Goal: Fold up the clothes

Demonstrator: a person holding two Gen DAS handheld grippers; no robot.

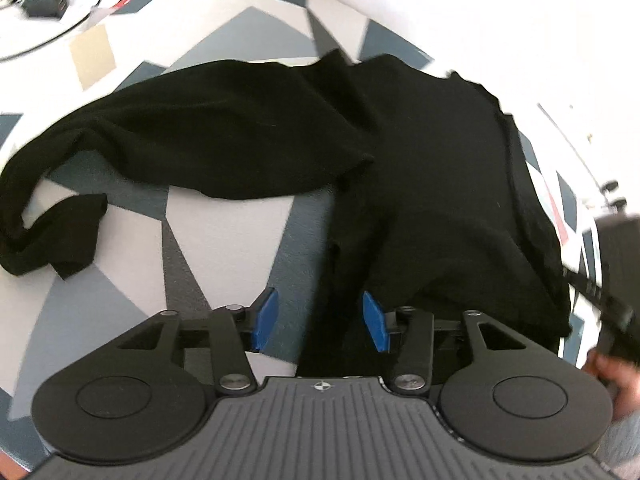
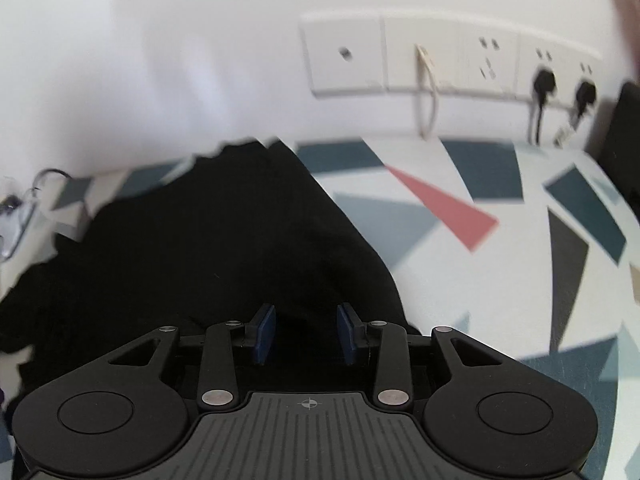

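A black garment [image 1: 420,168] lies spread on the patterned tablecloth [image 1: 224,240], one sleeve trailing toward the table's left edge. The left gripper [image 1: 320,320] hovers over its near hem, jaws spread, pinching nothing (cloth below). The right gripper [image 2: 306,332] likewise stands apart above the fabric.

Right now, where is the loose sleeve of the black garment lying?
In the left wrist view, the black garment's sleeve stretches leftward from the body across the geometric-patterned tablecloth, its cuff curling at the far left, ahead and left of the open left gripper.
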